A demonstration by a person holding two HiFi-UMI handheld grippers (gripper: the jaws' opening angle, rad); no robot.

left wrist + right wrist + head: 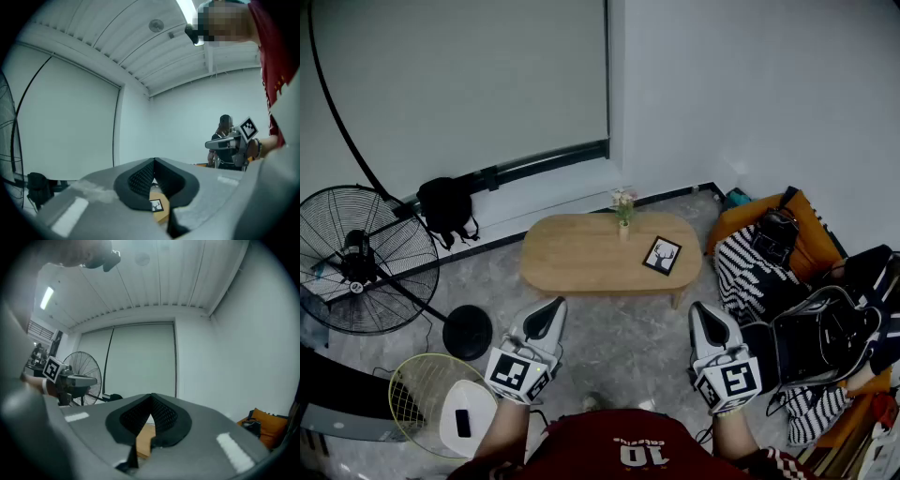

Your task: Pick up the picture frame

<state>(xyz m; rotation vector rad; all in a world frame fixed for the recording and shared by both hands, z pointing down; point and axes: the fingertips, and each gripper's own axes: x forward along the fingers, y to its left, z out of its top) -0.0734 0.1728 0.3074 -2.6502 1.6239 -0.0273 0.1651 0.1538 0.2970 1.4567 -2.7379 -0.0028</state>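
The picture frame, black with a white deer print, lies flat on the right part of the oval wooden table. It also shows small in the gap under the left jaws. My left gripper and right gripper hover level over the floor, short of the table's near edge, side by side. Both are shut with nothing between their jaws; the tips meet in the left gripper view and in the right gripper view. The frame is ahead of the right gripper and slightly to its left.
A small vase of flowers stands at the table's far edge. At the left are a standing fan, a black bag, a racket and a white stool. At the right lie an orange cushion, striped cloth and a black backpack.
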